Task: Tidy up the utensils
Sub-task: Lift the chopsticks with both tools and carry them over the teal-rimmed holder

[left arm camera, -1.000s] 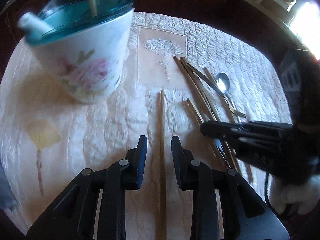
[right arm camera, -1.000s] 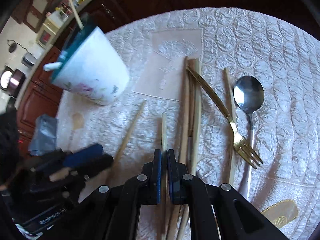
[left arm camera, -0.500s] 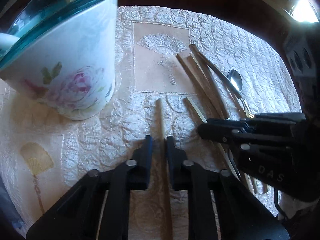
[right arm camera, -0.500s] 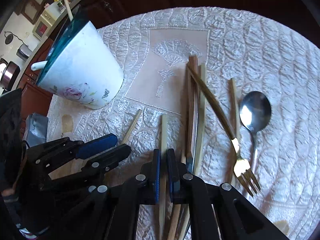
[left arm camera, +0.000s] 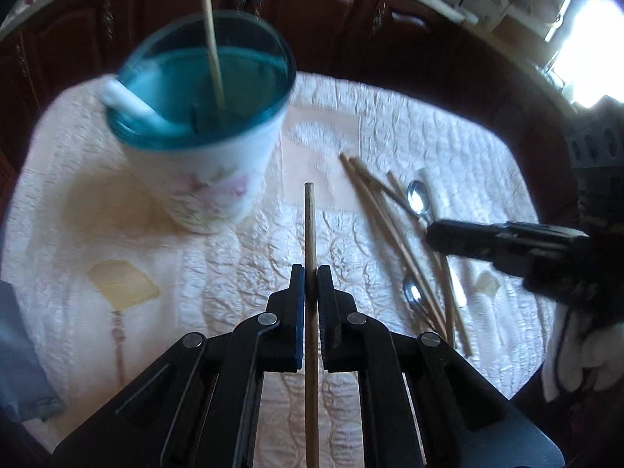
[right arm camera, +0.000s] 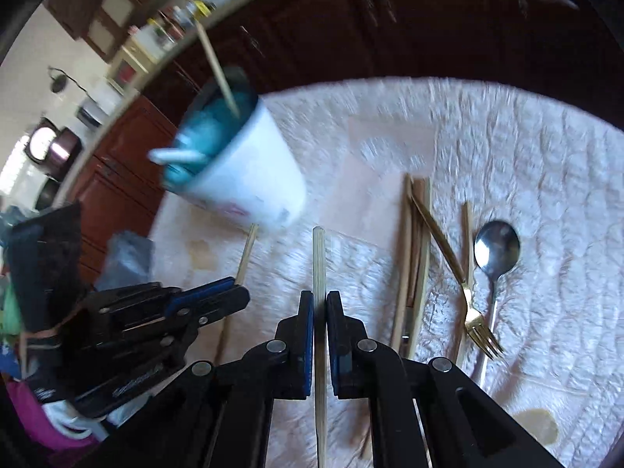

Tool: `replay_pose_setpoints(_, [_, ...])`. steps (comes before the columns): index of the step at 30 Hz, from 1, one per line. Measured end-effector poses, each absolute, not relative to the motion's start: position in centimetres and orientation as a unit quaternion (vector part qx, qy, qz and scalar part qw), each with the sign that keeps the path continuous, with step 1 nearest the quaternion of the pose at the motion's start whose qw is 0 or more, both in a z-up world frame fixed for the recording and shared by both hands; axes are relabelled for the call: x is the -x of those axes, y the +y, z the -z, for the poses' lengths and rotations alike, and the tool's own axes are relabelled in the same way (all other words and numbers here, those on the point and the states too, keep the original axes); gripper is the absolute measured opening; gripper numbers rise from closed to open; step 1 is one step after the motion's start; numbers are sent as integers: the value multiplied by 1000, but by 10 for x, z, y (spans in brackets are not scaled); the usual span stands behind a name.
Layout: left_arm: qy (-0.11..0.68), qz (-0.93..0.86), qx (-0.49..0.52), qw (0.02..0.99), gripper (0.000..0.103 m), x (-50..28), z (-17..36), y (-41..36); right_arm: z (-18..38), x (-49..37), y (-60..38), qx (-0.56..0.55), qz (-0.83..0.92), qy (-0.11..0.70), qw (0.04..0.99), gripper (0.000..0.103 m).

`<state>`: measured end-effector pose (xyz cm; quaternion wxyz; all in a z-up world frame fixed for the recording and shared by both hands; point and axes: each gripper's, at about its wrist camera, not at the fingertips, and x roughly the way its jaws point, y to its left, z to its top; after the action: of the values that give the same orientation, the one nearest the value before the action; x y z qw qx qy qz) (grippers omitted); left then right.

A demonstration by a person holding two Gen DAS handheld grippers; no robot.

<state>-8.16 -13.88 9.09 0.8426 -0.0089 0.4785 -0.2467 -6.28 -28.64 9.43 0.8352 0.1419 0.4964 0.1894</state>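
Note:
My left gripper is shut on a wooden chopstick and holds it above the cloth, pointing toward the white floral cup. The cup has a teal inside and holds one chopstick and a white spoon. My right gripper is shut on another chopstick, also lifted. In the right wrist view the cup stands ahead to the left. More chopsticks, a gold fork and a steel spoon lie on the cloth to the right.
A quilted cream tablecloth covers the table. Dark wooden cabinets stand behind it. A blue-grey object sits at the table's left edge. A second spoon lies among the loose chopsticks.
My left gripper closed on its chopstick and lifted it off the cloth. My right gripper, shut on its chopstick throughout, has also risen. Both views have pulled up and back.

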Motion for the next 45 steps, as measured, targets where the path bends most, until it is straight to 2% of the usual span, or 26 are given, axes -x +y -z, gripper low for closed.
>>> replay_pose_setpoints(7, [451,244,12,859,5,96,-117,-122,-145,85,-295,-136,-209,448,859,6])
replay_pose_setpoints(25, [394,239,38,887,5,113,-174,-86,-206,100,-288,-96,-214,385,893,4])
replay_pose_setpoints(29, [395,235,47,887,5,114,-173,-80,-188,88,-285,-90,-199,413,884,4])
replay_pose_setpoints(31, [395,235,51,887,5,115,-173,-78,-166,78,-281,-88,-185,433,878,8])
replay_pose_setpoints(33, [394,237,53,887,5,116,-174,-76,-144,66,-276,-89,-181,459,865,31])
replay_pose_setpoints(37, [393,237,55,887,5,116,-177,-73,-87,33,-258,-67,-154,503,848,31])
replay_pose_setpoints(41, [395,231,59,887,5,116,-177,-68,-43,1,-248,-62,-130,539,830,25])
replay_pose_setpoints(43, [397,230,61,887,5,115,-177,-66,-29,-11,-247,-62,-120,549,825,14])
replay_pose_setpoints(45, [395,228,64,887,5,115,-179,-64,-18,-18,-247,-63,-117,553,822,8])
